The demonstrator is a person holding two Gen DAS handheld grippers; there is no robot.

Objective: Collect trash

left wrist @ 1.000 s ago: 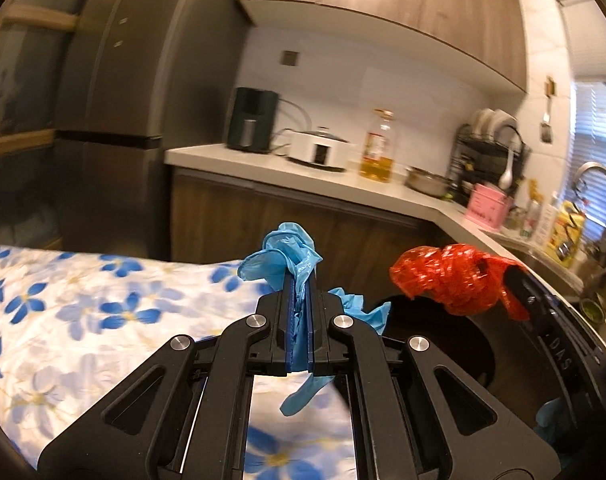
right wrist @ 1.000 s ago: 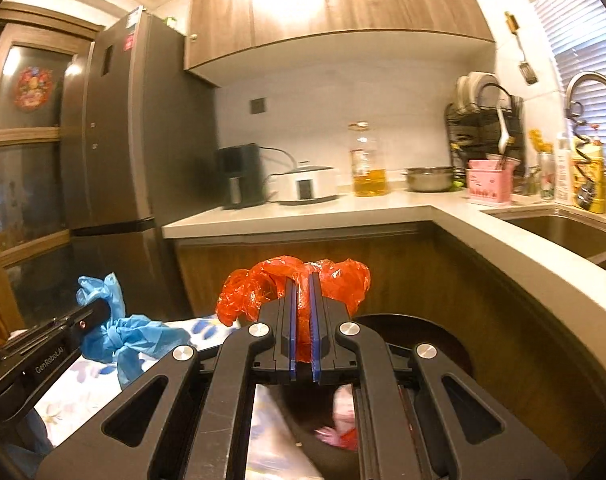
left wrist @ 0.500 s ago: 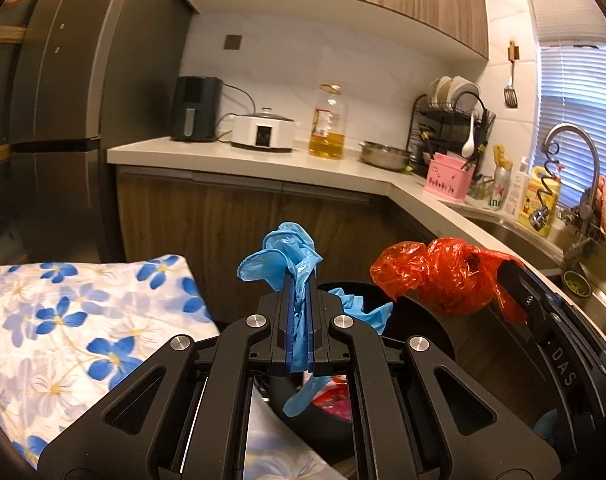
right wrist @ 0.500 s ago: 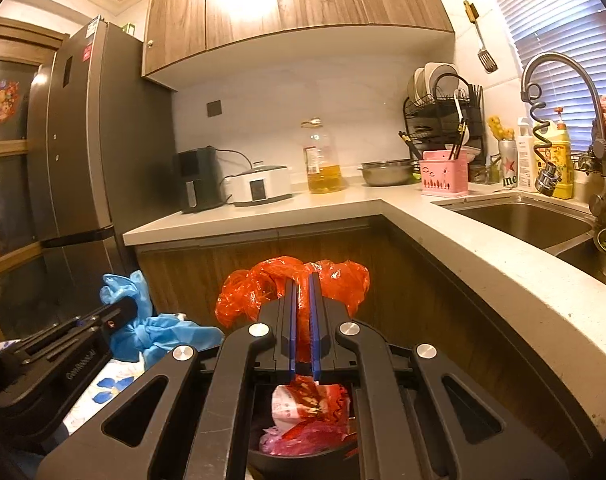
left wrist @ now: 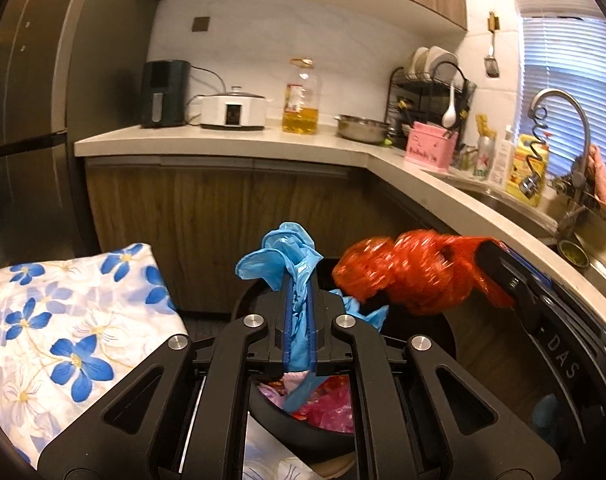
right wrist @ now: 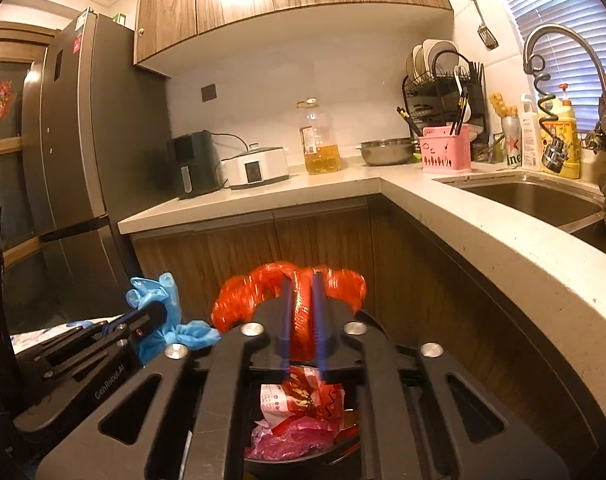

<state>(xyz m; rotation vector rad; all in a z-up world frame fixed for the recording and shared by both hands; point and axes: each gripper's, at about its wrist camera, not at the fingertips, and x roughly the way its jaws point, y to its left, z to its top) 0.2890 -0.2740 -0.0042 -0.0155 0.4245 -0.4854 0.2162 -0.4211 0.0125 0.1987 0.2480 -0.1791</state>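
Two grippers, each with one piece of trash, both above one black bin.

Left gripper (left wrist: 299,280): jaws narrow and opening, one blue glove (left wrist: 289,248) still lodged between the pads, its fingers fanned above the tips and a tail hanging below into the bin mouth.

Right gripper (right wrist: 301,284): jaws opening, a narrow gap, one crumpled red plastic bag (right wrist: 263,292) between them, bulging out at 10 and 2 o'clock of the tips.

Trash bin (left wrist: 295,420) directly below both, already holding red and pink wrappers (right wrist: 303,400); rim partly hidden by the gripper frames.

Edges: floral cloth (left wrist: 63,320) at 9 o'clock of the left gripper, just beside the bin. Countertop (right wrist: 483,232) edge runs from 12 to 4 o'clock of the right gripper, cabinet fronts close behind the bin
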